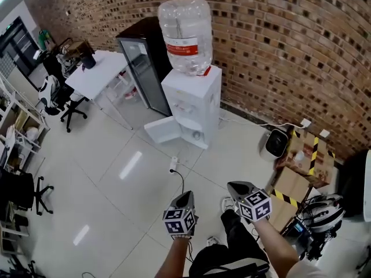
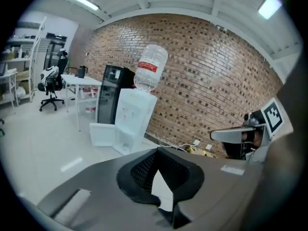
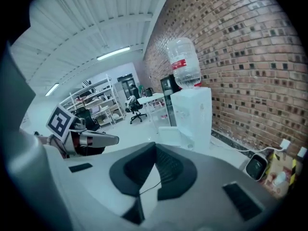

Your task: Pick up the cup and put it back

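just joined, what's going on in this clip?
A person stands on the open floor, back from the water dispenser, with a gripper in each hand. The left gripper and right gripper are both held out in front with jaws together and nothing between them. The dispenser's lower door hangs open. A small object sits in that compartment, too small to tell whether it is the cup. Nothing is being handled yet.
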Motion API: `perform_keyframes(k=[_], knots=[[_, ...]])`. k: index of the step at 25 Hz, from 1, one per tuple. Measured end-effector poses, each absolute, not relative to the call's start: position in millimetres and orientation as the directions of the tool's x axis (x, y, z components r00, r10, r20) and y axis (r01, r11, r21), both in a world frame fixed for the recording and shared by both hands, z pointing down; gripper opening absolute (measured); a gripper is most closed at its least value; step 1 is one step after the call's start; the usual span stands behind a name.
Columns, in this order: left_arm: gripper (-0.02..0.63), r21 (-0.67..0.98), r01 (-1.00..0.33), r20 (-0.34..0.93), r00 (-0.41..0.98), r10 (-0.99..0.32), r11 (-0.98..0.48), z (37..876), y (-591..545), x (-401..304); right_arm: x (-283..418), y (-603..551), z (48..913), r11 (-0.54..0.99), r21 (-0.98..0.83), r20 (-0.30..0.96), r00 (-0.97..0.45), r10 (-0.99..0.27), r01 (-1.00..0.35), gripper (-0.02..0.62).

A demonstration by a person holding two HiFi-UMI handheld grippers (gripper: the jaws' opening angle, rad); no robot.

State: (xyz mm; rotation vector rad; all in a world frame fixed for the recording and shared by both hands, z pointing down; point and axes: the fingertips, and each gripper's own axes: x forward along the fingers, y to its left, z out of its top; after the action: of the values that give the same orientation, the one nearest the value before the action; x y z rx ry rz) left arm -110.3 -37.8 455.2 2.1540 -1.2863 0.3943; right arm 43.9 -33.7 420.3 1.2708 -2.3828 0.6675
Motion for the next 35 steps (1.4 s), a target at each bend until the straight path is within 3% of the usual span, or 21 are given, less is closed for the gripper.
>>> perform_keyframes(k=[6, 18, 35], knots=[[0.002, 0.332, -0.877, 0.490, 0.474, -0.732, -0.347, 396.8, 12.5, -108.8, 54.4, 10.6, 357.9, 0.484, -0.232, 0.476, -0.532, -0.700, -0.844, 0.011], [0.002, 0.262, -0.892, 0.416, 0.449, -0.791, -0.369, 342.2, 59.9, -41.4, 91.7, 62.1, 318.1, 0.505, -0.264, 0.407, -0.570, -0.714, -0.821, 0.011], [0.002, 0.303, -0.896, 0.371, 0.426, -0.825, -0.326, 322.6, 109.1, -14.9, 102.1, 98.4, 294.4, 0.584, -0.197, 0.385, -0.610, -0.693, -0.788, 0.011]])
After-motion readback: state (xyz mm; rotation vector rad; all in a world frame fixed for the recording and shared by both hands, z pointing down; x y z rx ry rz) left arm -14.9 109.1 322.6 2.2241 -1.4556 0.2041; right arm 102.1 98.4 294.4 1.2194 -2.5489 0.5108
